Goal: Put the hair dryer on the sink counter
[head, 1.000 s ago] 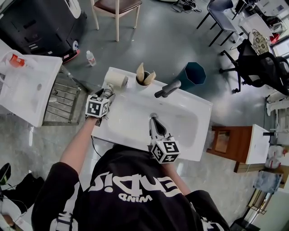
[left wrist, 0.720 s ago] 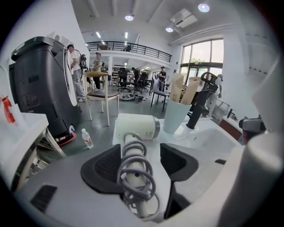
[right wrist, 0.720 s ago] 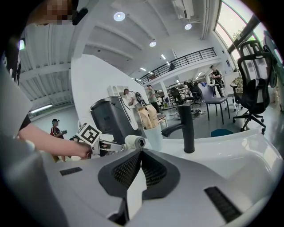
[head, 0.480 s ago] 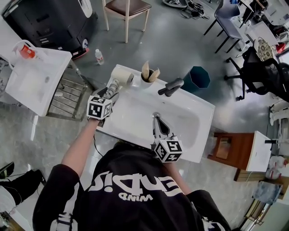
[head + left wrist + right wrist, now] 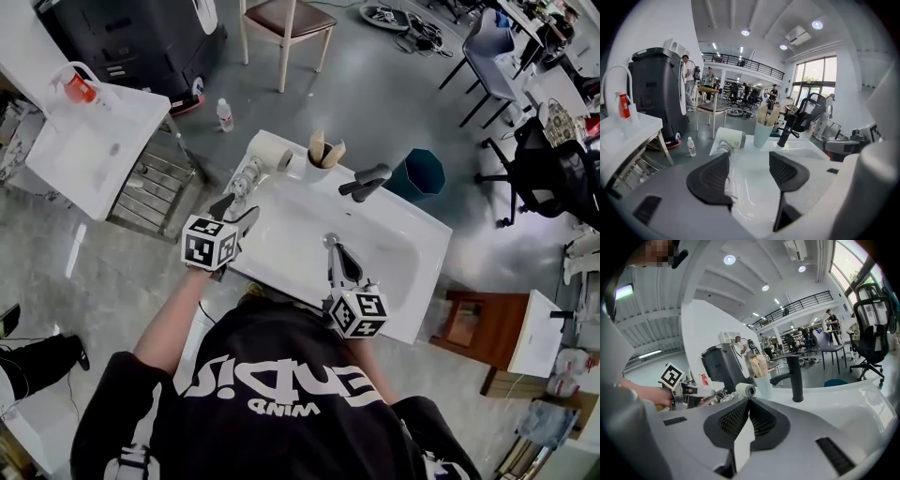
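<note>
The hair dryer (image 5: 263, 155) is lying on its side at the back left corner of the bench (image 5: 424, 281). Its barrel is sitting just beside the cup (image 5: 319, 165) of brushes and its handle is pointing toward the front edge. It is resting there on its own, with nothing gripping it, so the placing looks done.

The left gripper (image 5: 236, 208) is hovering over the left edge of the bench, just short of the handle. Its fingers (image 5: 710, 180) are standing wide apart with only bare white surface between them. This reads as a release, with the opening kept wide so it clears the handle without dragging it.

The right gripper (image 5: 331, 246) is hanging over the basin (image 5: 384, 246) near the front edge, pointing toward the faucet (image 5: 366, 180). Its fingers (image 5: 733, 420) are pressing together on nothing. It appears to be parked out of the way, playing no part in the placement.

The spot at the corner is probably chosen to keep the dryer away from the basin and the faucet, on a flat stretch where its round barrel is less likely to roll.
</note>
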The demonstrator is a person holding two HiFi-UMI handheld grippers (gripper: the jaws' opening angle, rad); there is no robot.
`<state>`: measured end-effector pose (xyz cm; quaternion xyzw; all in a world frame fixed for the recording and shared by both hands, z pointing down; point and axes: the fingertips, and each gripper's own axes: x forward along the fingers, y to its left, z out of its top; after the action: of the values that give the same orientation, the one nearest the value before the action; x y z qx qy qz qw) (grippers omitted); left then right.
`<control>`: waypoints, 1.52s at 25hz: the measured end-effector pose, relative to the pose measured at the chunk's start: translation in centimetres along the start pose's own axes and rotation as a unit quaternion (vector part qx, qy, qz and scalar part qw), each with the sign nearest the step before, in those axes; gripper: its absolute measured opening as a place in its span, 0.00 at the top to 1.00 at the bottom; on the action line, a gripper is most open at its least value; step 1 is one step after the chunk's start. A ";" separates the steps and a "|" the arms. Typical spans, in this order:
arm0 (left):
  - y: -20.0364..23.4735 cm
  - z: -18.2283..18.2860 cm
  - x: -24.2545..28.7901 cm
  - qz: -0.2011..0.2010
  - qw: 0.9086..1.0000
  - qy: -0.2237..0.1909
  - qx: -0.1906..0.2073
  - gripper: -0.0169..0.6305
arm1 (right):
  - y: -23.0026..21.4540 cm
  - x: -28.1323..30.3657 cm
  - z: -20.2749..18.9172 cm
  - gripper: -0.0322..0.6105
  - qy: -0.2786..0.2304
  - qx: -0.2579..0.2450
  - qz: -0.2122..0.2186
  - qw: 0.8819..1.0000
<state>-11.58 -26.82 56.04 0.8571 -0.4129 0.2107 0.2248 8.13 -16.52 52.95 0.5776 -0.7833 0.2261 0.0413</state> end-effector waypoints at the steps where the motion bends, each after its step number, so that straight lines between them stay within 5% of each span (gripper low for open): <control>1: -0.3 0.2 -0.7 -0.001 1.000 -0.006 -0.002 0.55 | 0.0 -0.1 0.0 0.91 0.000 -0.002 0.002 1.000; 7: -2.2 0.7 -4.3 -0.003 0.999 -0.041 -0.002 0.58 | 0.5 0.1 0.4 0.91 -0.001 -0.015 0.013 1.000; 20: -4.2 0.5 -6.8 0.011 0.994 -0.101 -0.029 0.96 | 0.0 -0.1 1.1 0.91 -0.010 -0.025 0.017 0.999; 38: -4.3 -0.4 -6.7 0.054 0.990 -0.133 0.002 0.96 | 0.4 0.2 0.8 0.91 -0.016 -0.037 0.031 0.999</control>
<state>-12.01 -20.07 51.76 0.8543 -0.4844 0.1078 0.1546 7.86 -16.90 52.19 0.5548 -0.8092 0.1887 0.0428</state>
